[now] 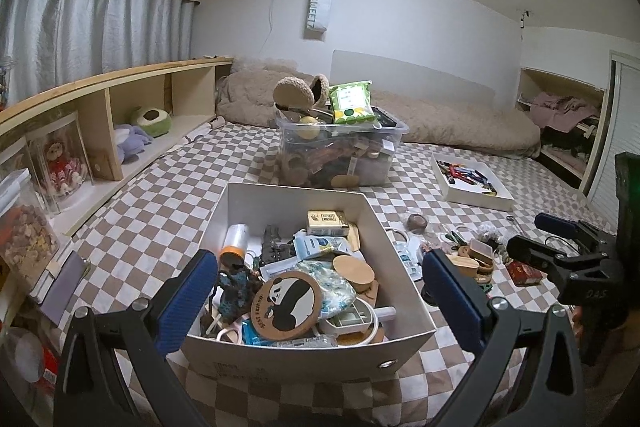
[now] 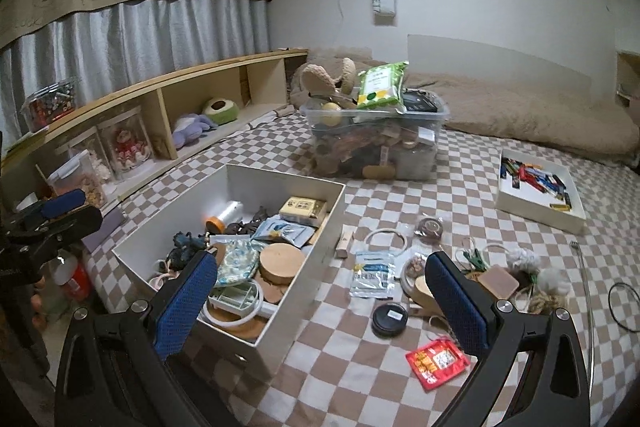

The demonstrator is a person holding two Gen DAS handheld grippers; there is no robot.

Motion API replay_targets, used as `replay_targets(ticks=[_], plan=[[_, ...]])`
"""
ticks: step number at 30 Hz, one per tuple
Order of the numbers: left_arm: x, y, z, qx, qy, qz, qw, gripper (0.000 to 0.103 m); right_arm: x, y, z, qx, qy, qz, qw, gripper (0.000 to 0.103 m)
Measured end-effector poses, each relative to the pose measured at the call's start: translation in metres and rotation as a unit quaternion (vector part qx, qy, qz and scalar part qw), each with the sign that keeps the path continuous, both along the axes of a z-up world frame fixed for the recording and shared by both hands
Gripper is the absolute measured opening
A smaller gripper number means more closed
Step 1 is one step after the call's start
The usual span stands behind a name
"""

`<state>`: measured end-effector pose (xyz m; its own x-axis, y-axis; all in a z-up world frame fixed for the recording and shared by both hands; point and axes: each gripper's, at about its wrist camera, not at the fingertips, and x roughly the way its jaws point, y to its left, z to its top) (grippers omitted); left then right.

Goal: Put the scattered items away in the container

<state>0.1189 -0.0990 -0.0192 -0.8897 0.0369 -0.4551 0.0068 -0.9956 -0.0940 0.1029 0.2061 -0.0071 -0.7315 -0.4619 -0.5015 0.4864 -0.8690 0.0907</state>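
Observation:
A white cardboard box (image 1: pixel 224 215) (image 2: pixel 280 311) sits on the checked bed cover, holding several small items, among them a round panda coaster (image 1: pixel 286 305) and a round wooden lid (image 2: pixel 282 261). My left gripper (image 1: pixel 320 287) is open and empty, hovering over the box's near end. My right gripper (image 2: pixel 320 291) is open and empty, above the box's right wall. Scattered on the cover to the right of the box lie a white sachet (image 2: pixel 372 273), a black round tin (image 2: pixel 389 319), a red packet (image 2: pixel 437 362), a wire ring (image 2: pixel 387 239) and fluffy pompoms (image 2: pixel 524 259).
A clear plastic bin (image 1: pixel 340 155) (image 2: pixel 376 147) full of things stands further back. A white tray of small sticks (image 1: pixel 472 181) (image 2: pixel 538 189) lies at the right. A wooden shelf (image 1: pixel 120 115) (image 2: pixel 160 115) runs along the left. A beige blanket (image 2: pixel 520 115) lies at the back.

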Motion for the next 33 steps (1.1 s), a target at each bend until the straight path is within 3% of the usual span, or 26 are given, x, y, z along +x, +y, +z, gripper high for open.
replay_targets(ticks=[33], plan=[[0.006,0.007,-0.014,-0.011,-0.011,0.002,0.9999,0.103,0.004,0.005,-0.008,-0.003,-0.011,0.002,1.000,0.103]])
